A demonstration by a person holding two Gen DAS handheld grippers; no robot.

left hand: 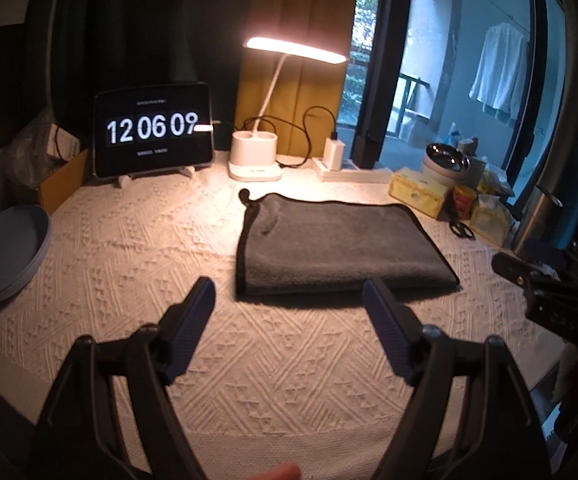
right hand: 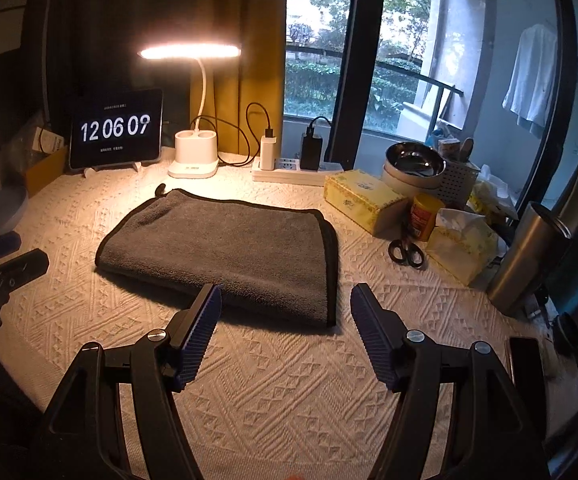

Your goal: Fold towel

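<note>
A grey towel with a dark edge lies folded flat on the white textured tablecloth; it also shows in the right wrist view. My left gripper is open and empty, hovering just in front of the towel's near left corner. My right gripper is open and empty, just in front of the towel's near right corner. The right gripper's body shows at the right edge of the left wrist view; the left gripper's body shows at the left edge of the right wrist view.
Behind the towel stand a tablet clock, a lit desk lamp and a power strip. To the right are tissue boxes, a red can, scissors, bowls and a steel tumbler. A grey plate sits at the left.
</note>
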